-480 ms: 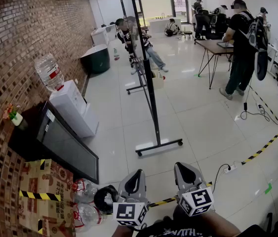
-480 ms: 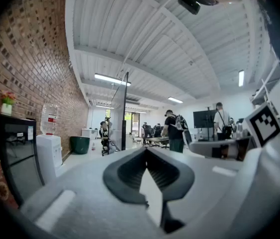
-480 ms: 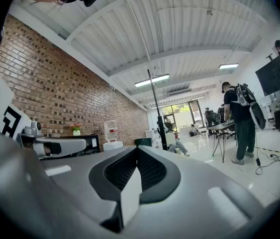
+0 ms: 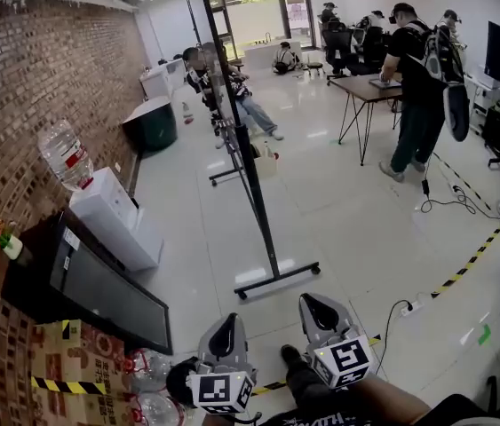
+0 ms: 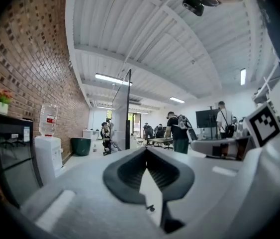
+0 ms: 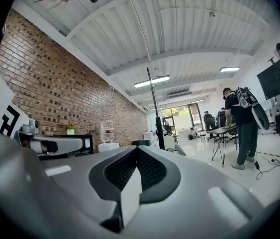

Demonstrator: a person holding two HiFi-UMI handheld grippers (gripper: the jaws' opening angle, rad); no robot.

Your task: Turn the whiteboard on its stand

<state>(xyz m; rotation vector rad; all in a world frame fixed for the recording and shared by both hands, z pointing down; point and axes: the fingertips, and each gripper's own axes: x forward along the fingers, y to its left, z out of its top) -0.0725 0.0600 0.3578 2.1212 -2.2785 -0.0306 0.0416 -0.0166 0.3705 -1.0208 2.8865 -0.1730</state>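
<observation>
The whiteboard (image 4: 232, 114) stands edge-on to me on its black wheeled stand (image 4: 276, 280), a few steps ahead on the tiled floor. It shows as a dark upright panel (image 5: 122, 114) in the left gripper view and as a thin post (image 6: 153, 108) in the right gripper view. My left gripper (image 4: 227, 329) and right gripper (image 4: 317, 307) are held side by side low in the head view, well short of the stand and touching nothing. Both point level toward the whiteboard. Each pair of jaws (image 5: 145, 150) (image 6: 137, 149) is shut with nothing between them.
A brick wall runs along the left with a water dispenser (image 4: 100, 209), a black screen (image 4: 99, 282), a cardboard box (image 4: 72, 362) and bottles (image 4: 147, 371). A person (image 4: 416, 87) stands at a table (image 4: 369, 85) on the right. Cables (image 4: 449, 204) and striped tape (image 4: 472, 260) cross the floor.
The head view has shifted: the whiteboard stand and the wall items sit further left and lower. Both grippers appear slightly lower, and a shoe now shows between them.
</observation>
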